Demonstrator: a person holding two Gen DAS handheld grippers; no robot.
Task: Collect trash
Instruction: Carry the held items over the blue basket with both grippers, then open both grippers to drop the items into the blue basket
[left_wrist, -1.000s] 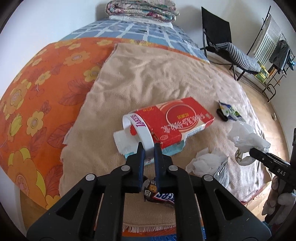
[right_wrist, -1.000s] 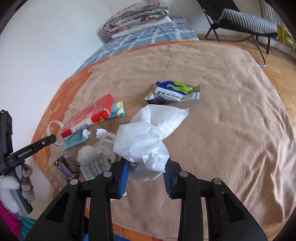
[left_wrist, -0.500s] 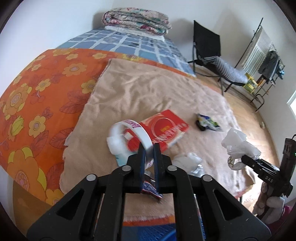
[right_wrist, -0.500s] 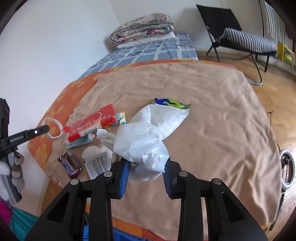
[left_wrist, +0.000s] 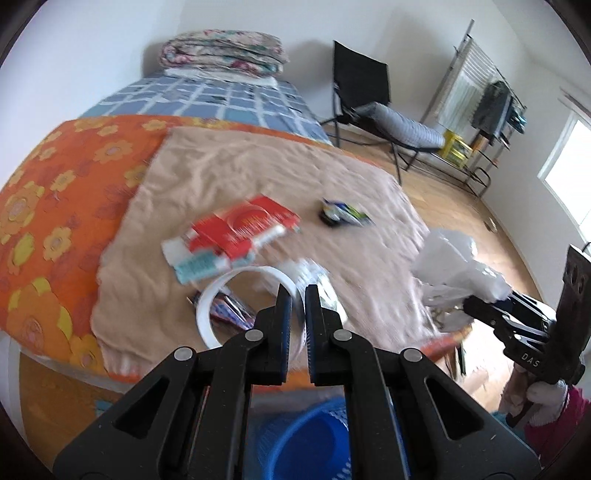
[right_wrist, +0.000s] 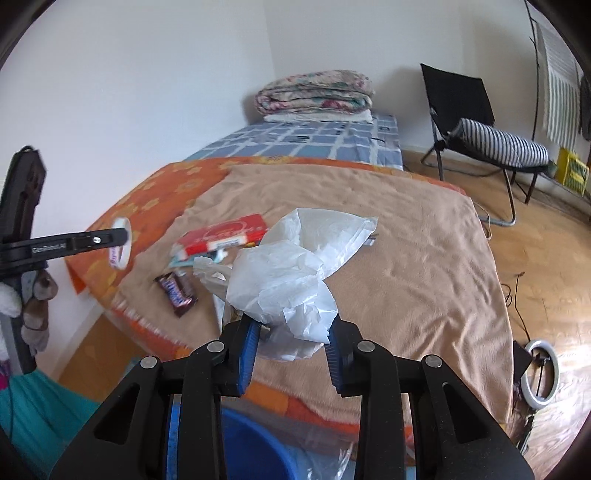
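Trash bag (right_wrist: 284, 280) hangs clamped, seemingly past the bed edge (right_wrist: 332, 400).

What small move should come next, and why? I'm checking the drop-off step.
Probably carry both grippers on over the blue bin below. The right gripper is shut on the plastic bag, the left gripper on the tape ring, both clear of the bed.

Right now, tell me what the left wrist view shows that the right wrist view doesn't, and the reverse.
Only the left wrist view shows the green-and-blue wrapper on the blanket. Only the right wrist view shows the ring light on the floor. Both show the red box, the white tape ring pinched in the left tool, the white plastic bag clamped in the right tool, and the blue bin.
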